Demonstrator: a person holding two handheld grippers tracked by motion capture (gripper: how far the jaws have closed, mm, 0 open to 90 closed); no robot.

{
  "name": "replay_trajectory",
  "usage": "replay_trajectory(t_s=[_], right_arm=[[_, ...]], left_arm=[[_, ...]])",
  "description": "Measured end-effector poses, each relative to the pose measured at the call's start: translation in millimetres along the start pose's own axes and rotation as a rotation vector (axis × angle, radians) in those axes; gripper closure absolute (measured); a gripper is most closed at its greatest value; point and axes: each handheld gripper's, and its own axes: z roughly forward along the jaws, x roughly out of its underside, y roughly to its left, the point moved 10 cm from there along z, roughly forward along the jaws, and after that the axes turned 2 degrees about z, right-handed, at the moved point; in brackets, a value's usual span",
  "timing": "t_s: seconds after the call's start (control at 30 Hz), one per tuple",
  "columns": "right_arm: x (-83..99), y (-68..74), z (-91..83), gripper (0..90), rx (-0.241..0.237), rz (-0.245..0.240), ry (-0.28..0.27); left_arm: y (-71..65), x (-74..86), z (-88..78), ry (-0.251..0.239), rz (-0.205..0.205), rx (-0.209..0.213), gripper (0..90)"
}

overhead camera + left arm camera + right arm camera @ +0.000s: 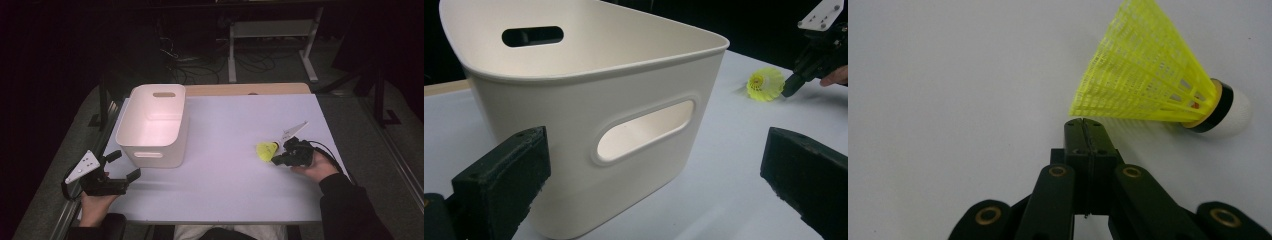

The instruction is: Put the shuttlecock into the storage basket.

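The shuttlecock (267, 151) lies on its side at the right of the bench (230, 190) in the high view, well in from the right edge, with bare surface all round it and a wide open stretch between it and the bin (153, 125) at the left. In that view its skirt opens toward the left and its cork end is toward the right gripper (280, 159). In the right gripper view its long axis runs from the white cork at the right edge of the frame to the yellow skirt fanning toward the upper middle.

The right gripper's fingers (1075, 142) are closed flat against each other, gripping nothing; their tip sits at the skirt's lower rim.

The left gripper (125, 167) rests at the lower left, just beside the bin's near wall, its fingers (504, 175) wide open and holding nothing.
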Motion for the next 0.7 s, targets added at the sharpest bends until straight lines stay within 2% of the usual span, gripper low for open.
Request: replay_trajectory(t_s=[0.7], right_arm=[[-8.6,-4.1,10.2,88.8,0.021,0.003,-0.010]], left_arm=[[0.0,0.1,0.0,0.001,0.001,0.000,0.0]])
